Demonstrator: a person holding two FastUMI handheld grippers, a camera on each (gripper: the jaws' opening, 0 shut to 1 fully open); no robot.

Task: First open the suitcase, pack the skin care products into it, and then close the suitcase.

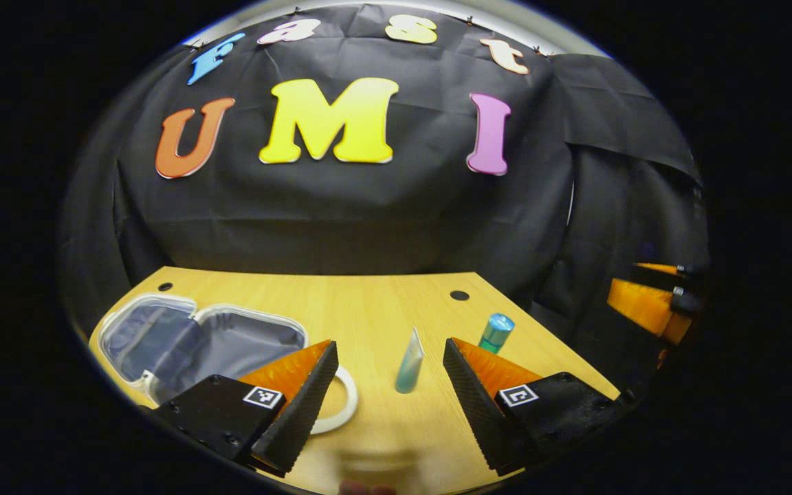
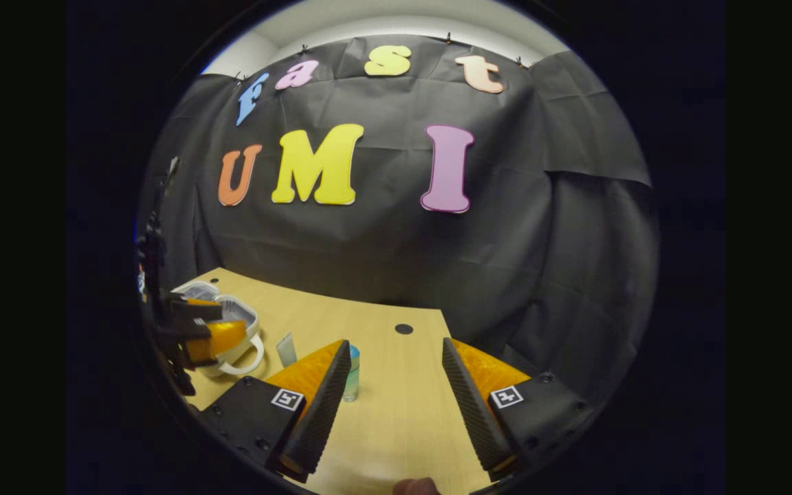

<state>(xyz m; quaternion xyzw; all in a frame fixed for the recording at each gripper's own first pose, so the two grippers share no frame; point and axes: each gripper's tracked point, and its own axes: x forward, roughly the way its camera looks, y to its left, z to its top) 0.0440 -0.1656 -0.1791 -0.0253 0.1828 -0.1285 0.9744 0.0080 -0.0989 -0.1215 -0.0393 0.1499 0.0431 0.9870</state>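
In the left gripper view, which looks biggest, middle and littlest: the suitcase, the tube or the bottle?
1. Open white suitcase with grey lining.
2. Pale teal squeeze tube.
3. Small green bottle with blue cap; it stands farther off, so its true size against the tube is unsure.

The left gripper view sits low over the wooden table, looking across it toward the far cloth wall, with the open suitcase near on its left, the tube straight ahead and the blue-capped bottle a little to the right. The right gripper view looks from farther right and a bit higher, facing the same far wall, with the bottle near and the suitcase farther off at its left edge. Both views share the tabletop, the suitcase, the tube, the bottle and the wall; each also catches the other gripper at its edge, the right gripper in the left gripper view and the left gripper in the right gripper view.
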